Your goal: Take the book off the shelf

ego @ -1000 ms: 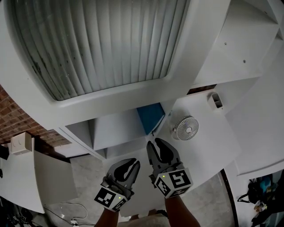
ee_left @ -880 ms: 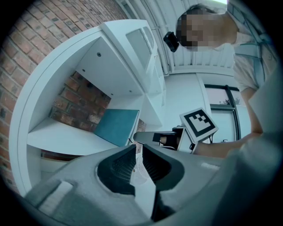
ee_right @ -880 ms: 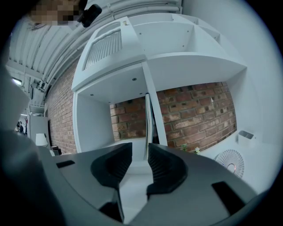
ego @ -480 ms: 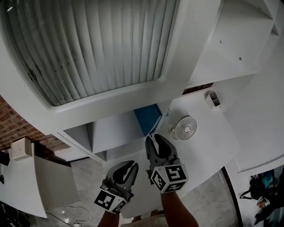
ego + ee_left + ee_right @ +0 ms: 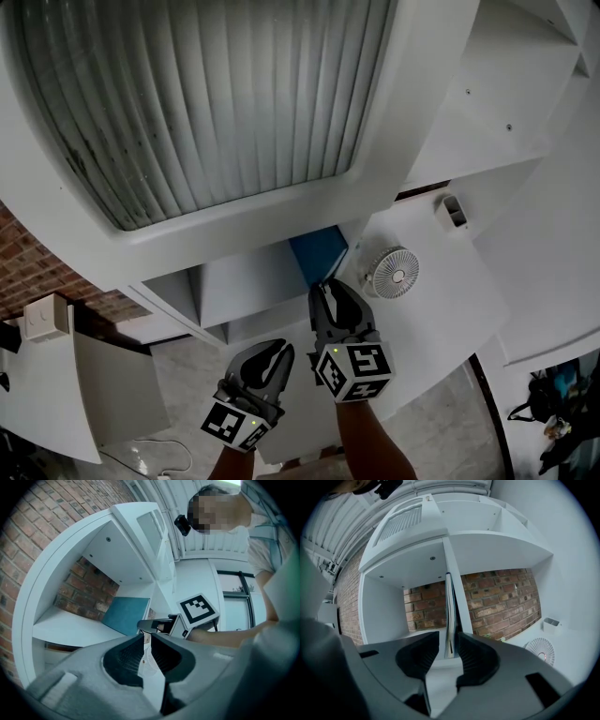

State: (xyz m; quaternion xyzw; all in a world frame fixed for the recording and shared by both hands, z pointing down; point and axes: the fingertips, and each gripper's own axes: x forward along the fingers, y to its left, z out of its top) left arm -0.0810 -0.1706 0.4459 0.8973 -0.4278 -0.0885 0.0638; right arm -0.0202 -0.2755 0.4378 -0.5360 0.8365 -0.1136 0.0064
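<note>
1 shelf (image 5: 242, 274) holds 1 book (image 5: 319, 251) near 1 fan (image 5: 394, 272).

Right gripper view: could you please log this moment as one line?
right hand-held gripper: jaws just opening | blue book on shelf, edge between them, ungripped

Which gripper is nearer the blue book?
The right gripper: its jaws have just been opening, lined up on the blue book's edge, not yet gripping it. The left gripper hangs farther back.
</note>
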